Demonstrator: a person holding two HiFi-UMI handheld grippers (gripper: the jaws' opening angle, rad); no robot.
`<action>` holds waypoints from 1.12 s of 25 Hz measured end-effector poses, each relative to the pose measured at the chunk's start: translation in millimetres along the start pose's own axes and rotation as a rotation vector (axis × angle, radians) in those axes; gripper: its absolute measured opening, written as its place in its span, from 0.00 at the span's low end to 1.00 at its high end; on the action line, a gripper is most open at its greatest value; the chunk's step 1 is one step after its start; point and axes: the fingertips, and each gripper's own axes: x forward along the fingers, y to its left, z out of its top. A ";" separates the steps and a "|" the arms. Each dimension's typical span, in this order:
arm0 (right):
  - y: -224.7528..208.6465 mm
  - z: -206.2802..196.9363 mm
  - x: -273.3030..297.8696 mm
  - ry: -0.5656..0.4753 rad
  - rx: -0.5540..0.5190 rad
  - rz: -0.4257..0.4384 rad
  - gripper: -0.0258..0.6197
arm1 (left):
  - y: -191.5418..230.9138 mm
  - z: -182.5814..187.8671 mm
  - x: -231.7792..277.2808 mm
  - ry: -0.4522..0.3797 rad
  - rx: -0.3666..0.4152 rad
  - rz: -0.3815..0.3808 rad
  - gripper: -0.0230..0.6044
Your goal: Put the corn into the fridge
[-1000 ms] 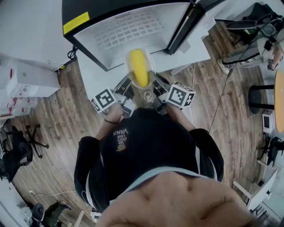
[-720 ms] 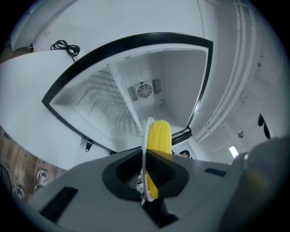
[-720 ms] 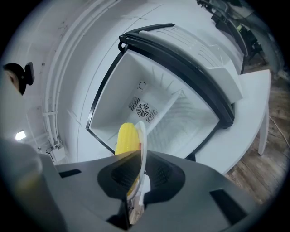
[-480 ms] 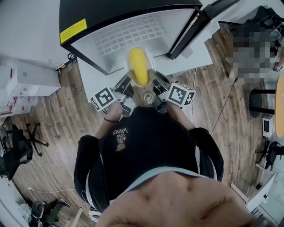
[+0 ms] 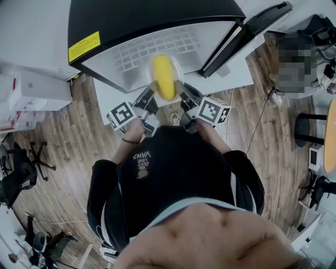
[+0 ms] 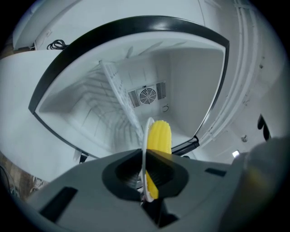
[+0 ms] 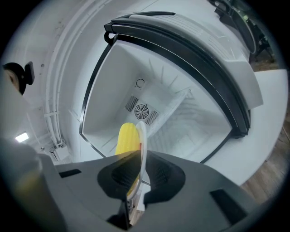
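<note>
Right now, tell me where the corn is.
In the head view the corn lies on a white plate at top centre, gripped by the left gripper and right gripper, before the open fridge.

Head view steeply down; both gripper views close into one fridge (image 6: 190, 77)
</note>
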 end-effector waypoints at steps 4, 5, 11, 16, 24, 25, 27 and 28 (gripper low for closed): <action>-4.6 8.7 9.9 0.014 0.002 0.017 0.08 | 2.7 8.3 8.5 -0.016 -0.002 0.010 0.09; -6.3 10.7 12.1 0.018 0.003 0.020 0.08 | 4.8 10.0 10.4 -0.019 0.001 0.020 0.09; -13.3 21.7 20.6 0.039 0.007 0.040 0.08 | 2.1 16.4 24.2 -0.040 -0.008 0.004 0.09; -17.3 25.4 30.8 0.069 0.024 0.052 0.08 | 4.4 24.8 30.9 -0.057 -0.024 0.004 0.09; -24.9 37.5 44.7 0.081 0.032 0.063 0.08 | 11.4 37.0 42.1 -0.086 -0.030 0.020 0.09; -25.1 38.9 46.2 0.082 0.032 0.065 0.08 | 10.3 38.7 43.5 -0.090 -0.030 0.013 0.09; -25.0 41.1 48.9 0.085 0.032 0.068 0.08 | 9.6 41.2 45.0 -0.098 -0.036 0.007 0.09; -25.3 41.8 50.0 0.086 0.033 0.069 0.08 | 9.5 42.0 45.4 -0.102 -0.043 0.005 0.09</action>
